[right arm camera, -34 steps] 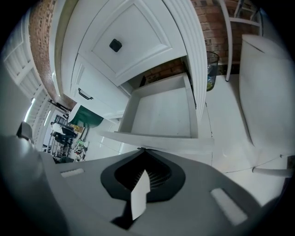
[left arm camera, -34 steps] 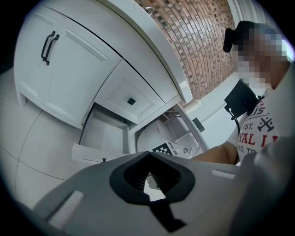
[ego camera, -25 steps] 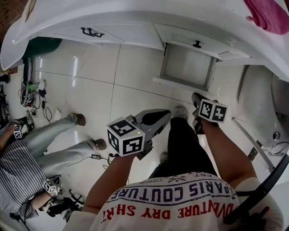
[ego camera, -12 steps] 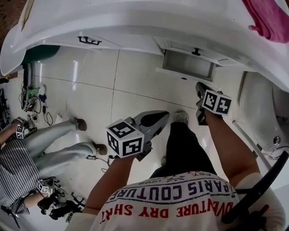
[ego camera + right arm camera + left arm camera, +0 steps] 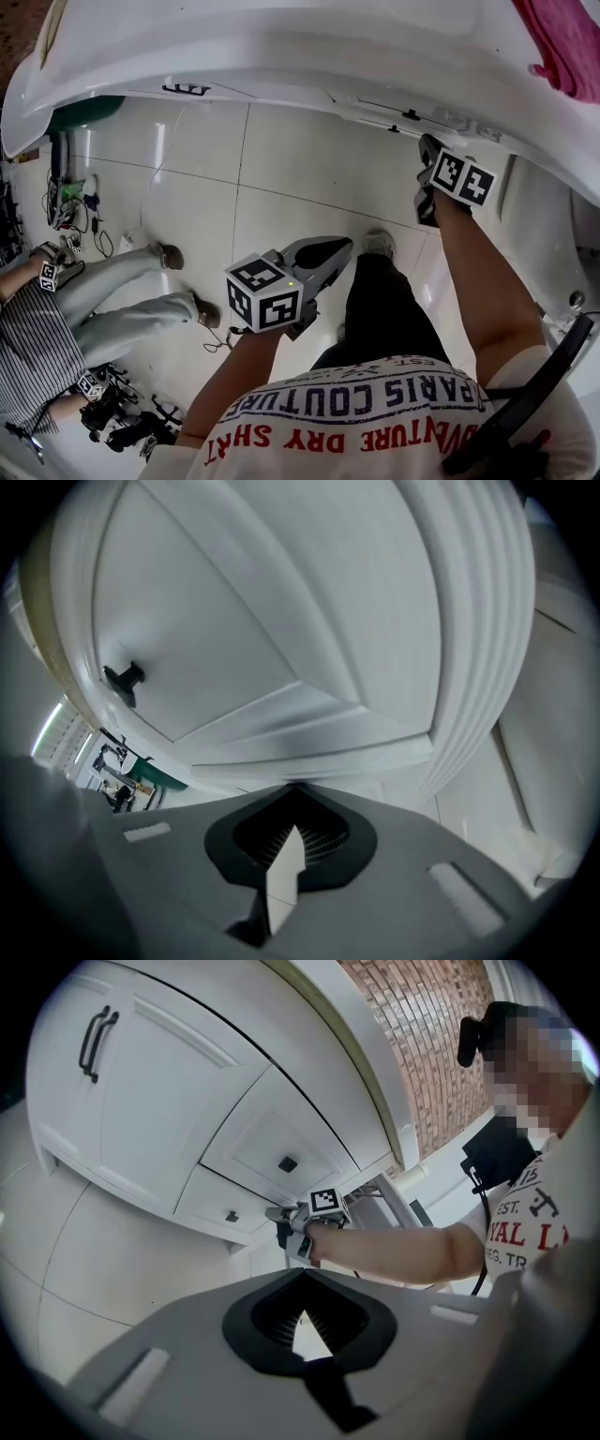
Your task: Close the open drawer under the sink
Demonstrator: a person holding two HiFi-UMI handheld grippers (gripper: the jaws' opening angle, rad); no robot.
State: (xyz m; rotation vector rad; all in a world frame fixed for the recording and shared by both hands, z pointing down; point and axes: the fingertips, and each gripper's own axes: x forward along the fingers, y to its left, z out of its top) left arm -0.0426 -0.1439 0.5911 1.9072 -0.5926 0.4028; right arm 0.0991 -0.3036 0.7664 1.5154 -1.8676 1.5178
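Observation:
Under the white countertop [image 5: 281, 37], the drawer [image 5: 384, 109] sits pushed in against the cabinet face, and none of its inside shows. My right gripper [image 5: 428, 155] is shut, with its tips at the drawer's edge. In the right gripper view the shut right gripper [image 5: 294, 787] presses against white moulding [image 5: 309, 738] below a panel with a black knob [image 5: 124, 679]. My left gripper [image 5: 323, 253] hangs back over the floor, shut and holding nothing. The left gripper [image 5: 300, 1272] looks at the cabinet [image 5: 159, 1101], with the right gripper [image 5: 286, 1227] at the low drawer front [image 5: 225, 1213].
A cabinet door with a black handle [image 5: 187, 89] is at the left. Another person [image 5: 66, 319] sits on the tiled floor at the left among cables [image 5: 66, 202]. A pink cloth [image 5: 567, 37] lies on the counter. A white fixture [image 5: 553, 225] stands at the right.
The drawer has slid from wide open to pushed in. My right gripper moved forward with it toward the cabinet. The left gripper has hardly moved.

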